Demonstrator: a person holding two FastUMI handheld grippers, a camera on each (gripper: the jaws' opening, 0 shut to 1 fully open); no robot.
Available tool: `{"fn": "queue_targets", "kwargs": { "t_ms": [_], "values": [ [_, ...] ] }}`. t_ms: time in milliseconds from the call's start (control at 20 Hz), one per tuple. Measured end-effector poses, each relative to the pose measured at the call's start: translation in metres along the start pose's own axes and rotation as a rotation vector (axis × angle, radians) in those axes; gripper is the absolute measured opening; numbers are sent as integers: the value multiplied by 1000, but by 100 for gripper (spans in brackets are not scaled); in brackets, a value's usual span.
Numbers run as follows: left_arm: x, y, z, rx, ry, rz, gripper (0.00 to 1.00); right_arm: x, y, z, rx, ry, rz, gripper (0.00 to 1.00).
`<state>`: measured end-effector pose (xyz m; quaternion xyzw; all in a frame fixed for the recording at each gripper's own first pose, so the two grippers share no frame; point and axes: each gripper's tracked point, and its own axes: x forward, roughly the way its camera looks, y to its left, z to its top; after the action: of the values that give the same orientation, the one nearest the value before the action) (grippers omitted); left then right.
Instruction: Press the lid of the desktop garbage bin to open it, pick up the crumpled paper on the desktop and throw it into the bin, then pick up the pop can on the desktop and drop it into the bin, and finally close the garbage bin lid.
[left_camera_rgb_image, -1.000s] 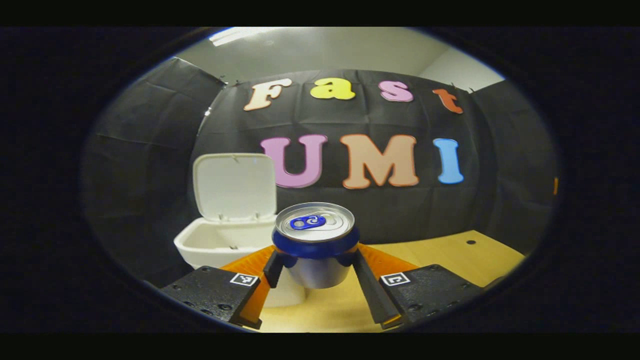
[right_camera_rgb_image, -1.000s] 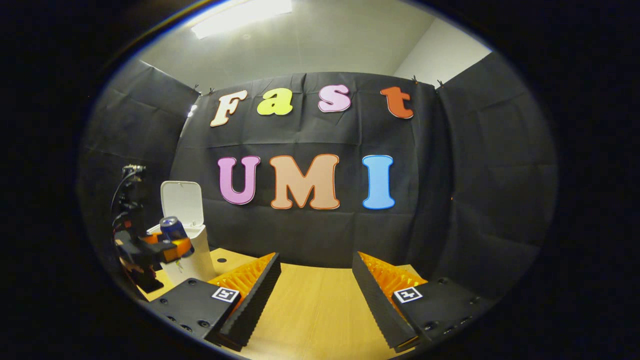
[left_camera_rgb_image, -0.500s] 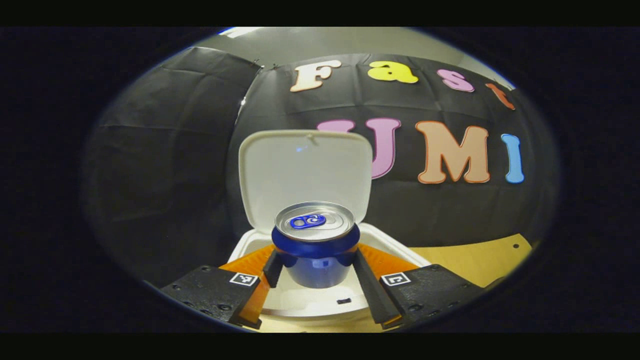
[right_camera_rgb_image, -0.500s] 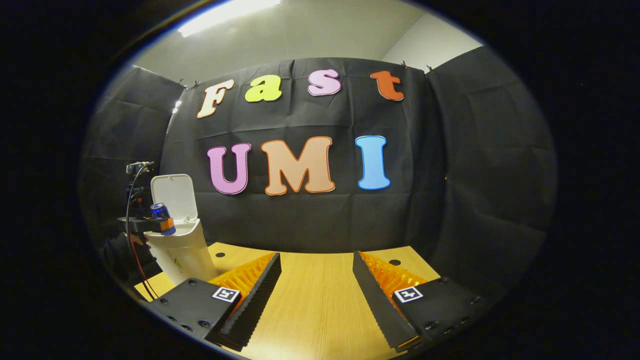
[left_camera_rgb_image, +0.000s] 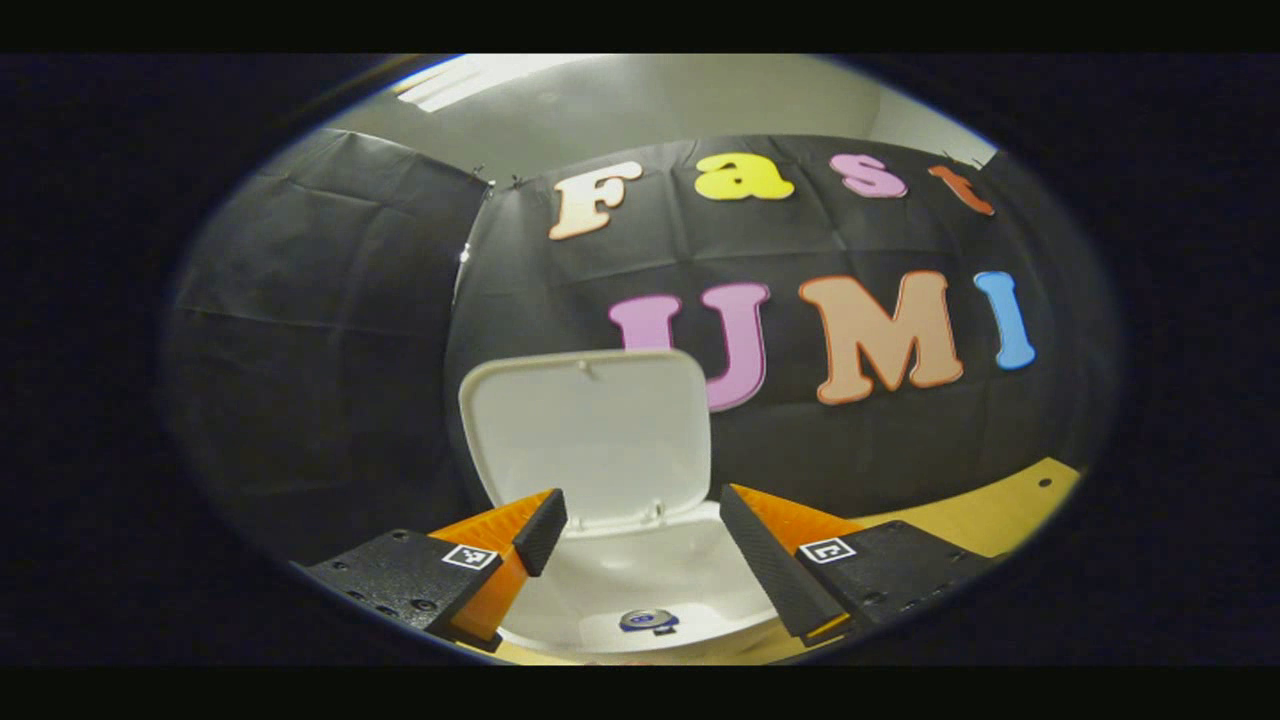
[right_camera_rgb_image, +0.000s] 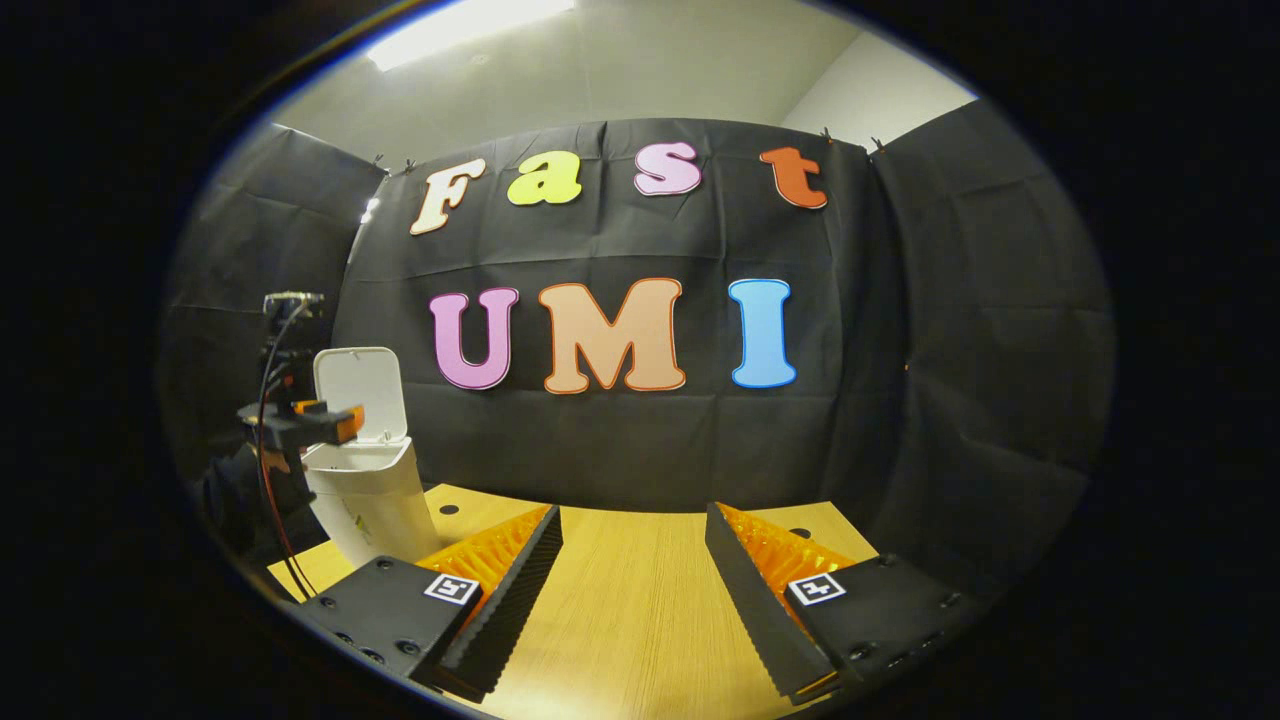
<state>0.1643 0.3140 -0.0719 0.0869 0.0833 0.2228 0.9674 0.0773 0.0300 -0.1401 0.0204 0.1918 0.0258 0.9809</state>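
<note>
Left hand-held gripper (left_camera_rgb_image: 640, 535): I read its two fingers as spread wide, nothing between them. It hangs over the mouth of the white garbage bin (left_camera_rgb_image: 700, 590). The lid (left_camera_rgb_image: 590, 435) stands upright at the back of the bin, fully open, inner face toward the camera.

Pop can (left_camera_rgb_image: 648, 620): lying down inside the bin, near the bottom, its silver top with the blue tab turned up toward the lens. It sits below and between the spread fingers, well apart from both.

Crumpled paper: I cannot make it out inside the bin from this angle.

Right hand-held gripper (right_camera_rgb_image: 632, 565): fingers wide apart, holding nothing, hovering over bare wood of the counter (right_camera_rgb_image: 630, 610). Two small dark holes in the counter surface, toward the back edge.

From the right gripper view, far left: the bin (right_camera_rgb_image: 372, 495) stands on the counter's left end, lid (right_camera_rgb_image: 360, 393) up. The left hand-held gripper (right_camera_rgb_image: 325, 420) shows above the bin's rim, level with the lid, a cable trailing down behind it. At that range I cannot tell its finger gap.
</note>
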Motion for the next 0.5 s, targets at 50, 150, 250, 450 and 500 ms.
{"fn": "queue_targets", "kwargs": {
  "t_ms": [50,150,250,450,500],
  "values": [
    [10,5,23,-2,-28,10,93,1,-1,1,6,-1,0,96],
    [29,15,60,-8,-66,30,94,1,-3,0,22,-3,-3,96],
    [51,25,86,-21,-87,49,93,-1,-6,-4,29,-7,-13,96],
    [94,47,87,-46,-40,87,93,-3,-15,-16,28,16,-46,100],
    [104,52,79,-27,-12,95,98,-3,-15,-15,33,16,-50,96]
  ]
}}
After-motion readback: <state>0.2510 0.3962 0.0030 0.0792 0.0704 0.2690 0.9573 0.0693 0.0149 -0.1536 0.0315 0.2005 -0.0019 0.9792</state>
